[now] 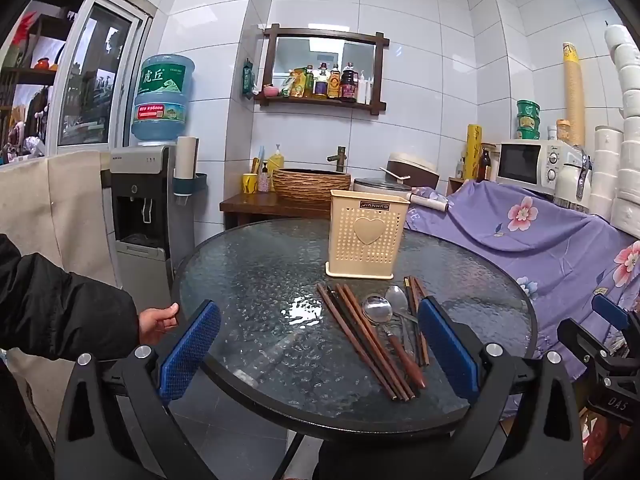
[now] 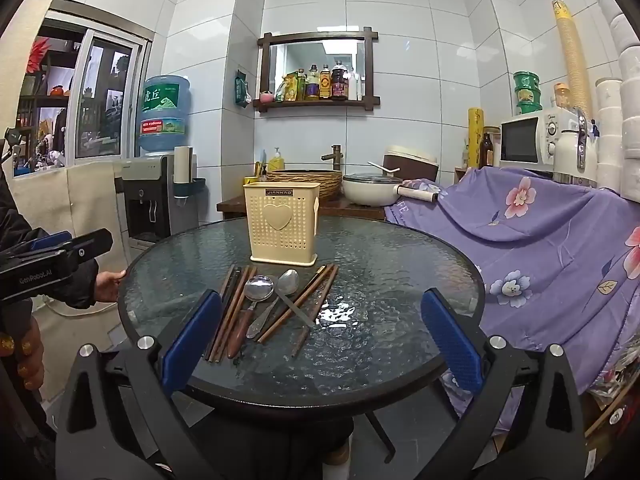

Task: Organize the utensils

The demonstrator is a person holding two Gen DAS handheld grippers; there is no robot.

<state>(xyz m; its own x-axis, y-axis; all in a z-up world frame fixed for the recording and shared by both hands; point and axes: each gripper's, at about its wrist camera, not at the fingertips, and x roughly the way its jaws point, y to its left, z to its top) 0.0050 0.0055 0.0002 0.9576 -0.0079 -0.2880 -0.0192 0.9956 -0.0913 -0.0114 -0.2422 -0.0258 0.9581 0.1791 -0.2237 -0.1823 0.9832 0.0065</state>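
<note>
Both the left tongs [image 1: 320,344] and right tongs [image 2: 320,340] are held wide apart, empty, above the table [image 1: 248,264]. Chopsticks [image 1: 360,340] and spoons [image 1: 378,310] are seen lying between them, with the holder [image 1: 366,236] just beyond

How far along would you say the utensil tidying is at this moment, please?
Nothing looks done yet. The cream holder stands upright on the glass table, with no utensils seen in it. Nothing is in hand: the left gripper and right gripper are both open and hold nothing. Left to do: the chopsticks and two spoons all lie loose in front of the holder.
</note>
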